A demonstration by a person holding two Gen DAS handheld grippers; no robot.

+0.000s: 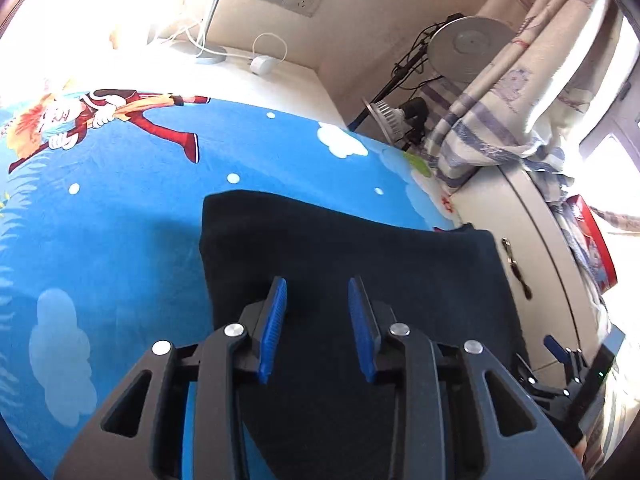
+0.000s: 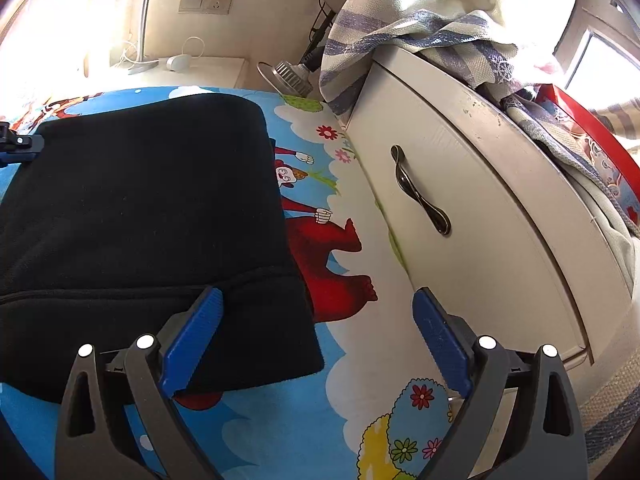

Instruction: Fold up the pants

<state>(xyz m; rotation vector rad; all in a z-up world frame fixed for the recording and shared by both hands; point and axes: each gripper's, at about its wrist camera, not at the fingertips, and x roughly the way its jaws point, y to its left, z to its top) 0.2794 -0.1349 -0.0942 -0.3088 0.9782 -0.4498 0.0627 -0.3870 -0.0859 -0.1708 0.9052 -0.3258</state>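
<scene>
The dark navy pants (image 1: 352, 248) lie folded into a flat rectangle on the blue cartoon bedsheet (image 1: 120, 216). My left gripper (image 1: 317, 292) hovers over the pants' near left part, jaws a little apart with nothing between them. In the right wrist view the pants (image 2: 144, 208) fill the left half, with a seam band across the near end. My right gripper (image 2: 316, 304) is wide open at the pants' near right corner; its left finger (image 2: 192, 336) is over the cloth, its right finger (image 2: 440, 340) over the sheet. The right gripper also shows in the left wrist view (image 1: 560, 356).
A white cabinet (image 2: 480, 208) with a dark handle (image 2: 420, 192) stands close along the bed's right side, draped with a striped cloth (image 2: 400, 28). A red box (image 2: 592, 136) sits on top. A lamp (image 2: 286, 74) and a white nightstand (image 2: 200, 68) are beyond the bed.
</scene>
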